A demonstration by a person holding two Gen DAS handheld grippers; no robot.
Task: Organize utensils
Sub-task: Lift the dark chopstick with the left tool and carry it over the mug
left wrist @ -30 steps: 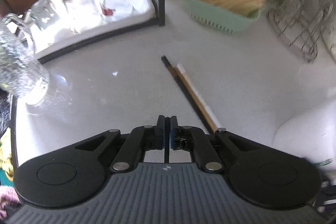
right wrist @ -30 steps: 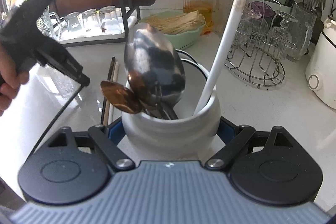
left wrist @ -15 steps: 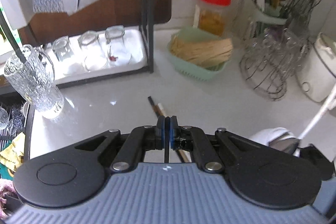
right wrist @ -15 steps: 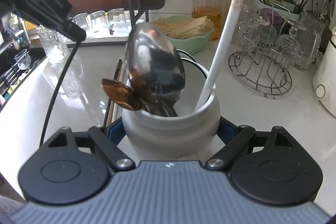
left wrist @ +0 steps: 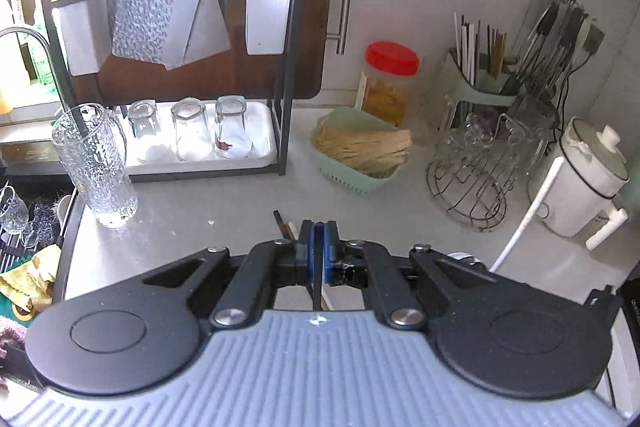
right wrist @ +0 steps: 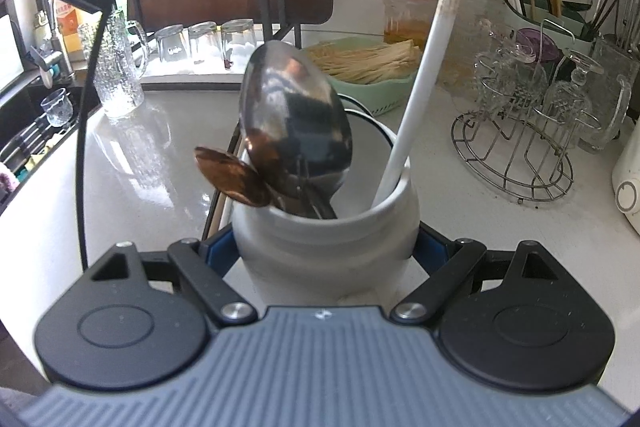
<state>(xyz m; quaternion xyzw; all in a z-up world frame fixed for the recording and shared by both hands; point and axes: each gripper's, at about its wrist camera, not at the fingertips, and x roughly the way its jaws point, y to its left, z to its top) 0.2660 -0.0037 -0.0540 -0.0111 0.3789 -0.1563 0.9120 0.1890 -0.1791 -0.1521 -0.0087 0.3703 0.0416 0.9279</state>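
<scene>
My left hand-held gripper (left wrist: 319,247): pads pressed together on thin dark chopstick (right wrist: 82,163), probably single, dangling above tabletop (left wrist: 224,223). My right hand-held gripper (right wrist: 326,251) clamps white jar (right wrist: 324,251) holding spoons (right wrist: 294,123).

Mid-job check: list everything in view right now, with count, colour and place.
crock: one, white, between the right pads
spoons: two, steel and copper-brown, in the crock
long handle: one, white, leaning in the crock
loose chopsticks: about three, black, brown, white, on the counter
black chopstick: one, in the left pads
upturned glasses: three, clear, rack tray
textured glass: one, clear, near the sink
basket: one, green, mid counter
jar: one, red lid, by the wall
wire stand: one, metal, right
kettle: one, white, far right
left gripper: shut on the black chopstick
right gripper: shut on the crock
</scene>
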